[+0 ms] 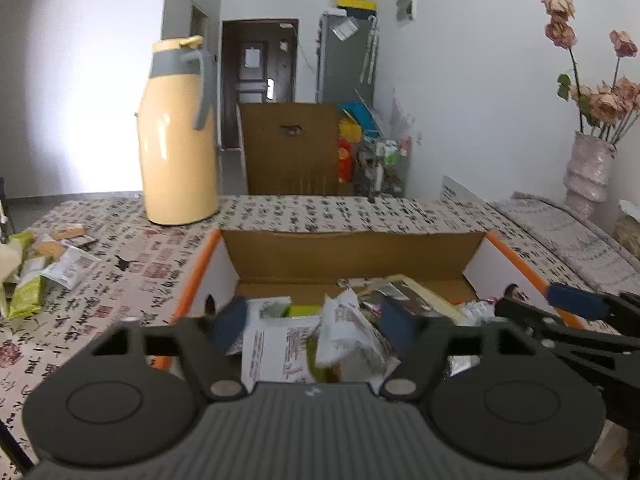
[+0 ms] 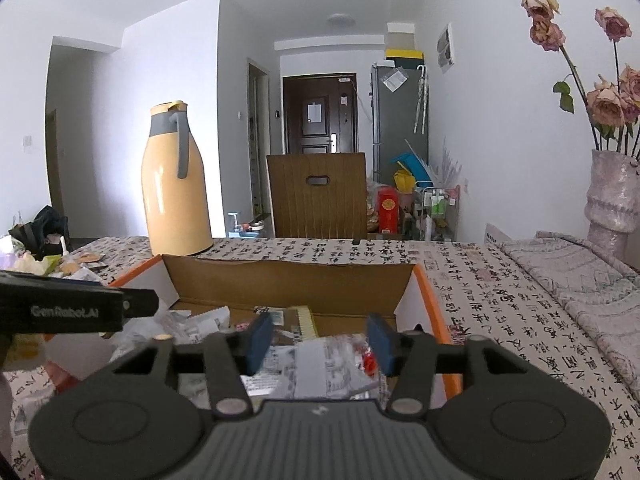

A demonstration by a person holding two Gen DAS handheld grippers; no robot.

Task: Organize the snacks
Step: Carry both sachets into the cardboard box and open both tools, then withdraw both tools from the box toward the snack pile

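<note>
Snack packets (image 1: 320,336) lie heaped in an open cardboard box (image 1: 352,252) with orange edges and white side walls; the box sits on the tabletop (image 1: 132,280), which is covered by a cloth printed with calligraphy. Most packets are white or silver with printed text; one shows a green patch, another a red mark (image 2: 370,362).

Left claw (image 1: 316,326): over the near end of the box, jaws wide apart. The white packets lie between and below the blue pads (image 1: 228,322), but the pads do not press on them. Nothing held.

Right claw (image 2: 320,340): also over the box, jaws parted to a moderate gap. A clear-and-white packet (image 2: 320,364) lies under the gap; the pads (image 2: 260,338) stand clear of it. Nothing held. The two claws are side by side, each visible at the edge of the other's view.

More loose packets (image 1: 44,264), green and white, lie on the tabletop to the left of the box, well apart from it.

Behind the box, left: a tall yellow thermos jug (image 1: 176,136) with grey handle, upright. Far right: a pale vase (image 1: 586,172) with dried pink roses. A wooden chair back (image 2: 318,194) stands beyond the far edge.
</note>
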